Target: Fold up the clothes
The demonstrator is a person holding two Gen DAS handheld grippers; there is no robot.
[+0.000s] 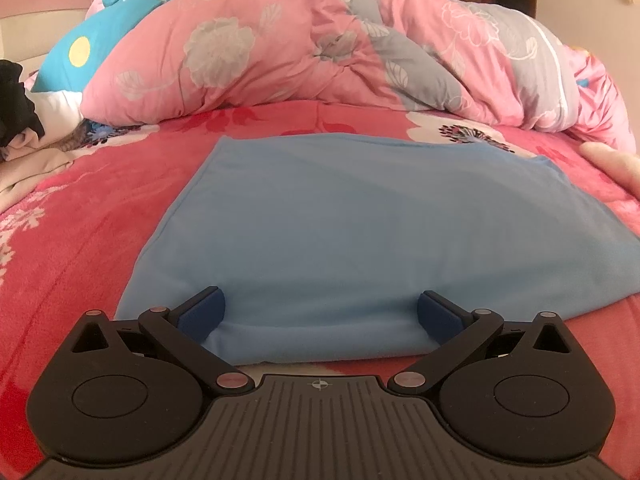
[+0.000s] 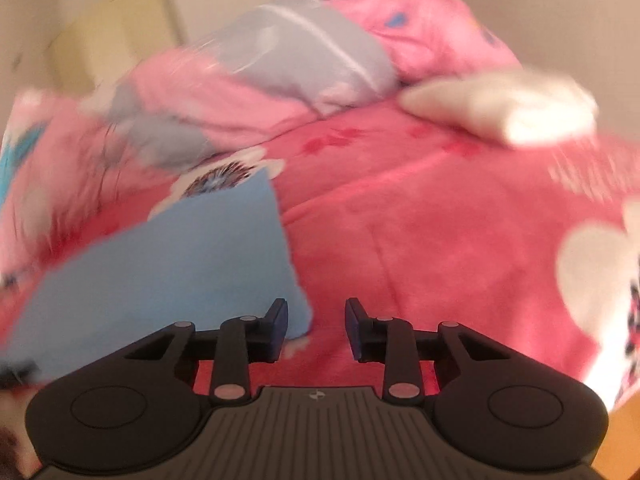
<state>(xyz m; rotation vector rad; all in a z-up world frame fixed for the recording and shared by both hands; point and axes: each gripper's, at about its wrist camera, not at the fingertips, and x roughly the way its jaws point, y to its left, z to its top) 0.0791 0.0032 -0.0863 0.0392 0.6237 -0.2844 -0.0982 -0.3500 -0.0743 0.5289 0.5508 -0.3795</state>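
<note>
The left gripper (image 1: pixel 321 314) has its jaws spread wide. The near folded edge of the blue cloth (image 1: pixel 360 220) lies between the two blue pads (image 1: pixel 202 314), but the pads do not press it. The cloth is folded into a flat rectangle and lies on the red blanket (image 1: pixel 80 208), in the middle of the bed.

The right gripper (image 2: pixel 316 328) has its jaws partly apart, and nothing is between them. Only the blanket (image 2: pixel 440 260) shows in the gap. Its left pad (image 2: pixel 278 330) is just beside the near right corner of the cloth (image 2: pixel 180 272); if they touch, I cannot tell, because this view is blurred.

Behind the cloth a pink quilt (image 1: pixel 248 52) with grey flowers is heaped up. A white garment (image 2: pixel 504 108) lies on the blanket to the far right.
</note>
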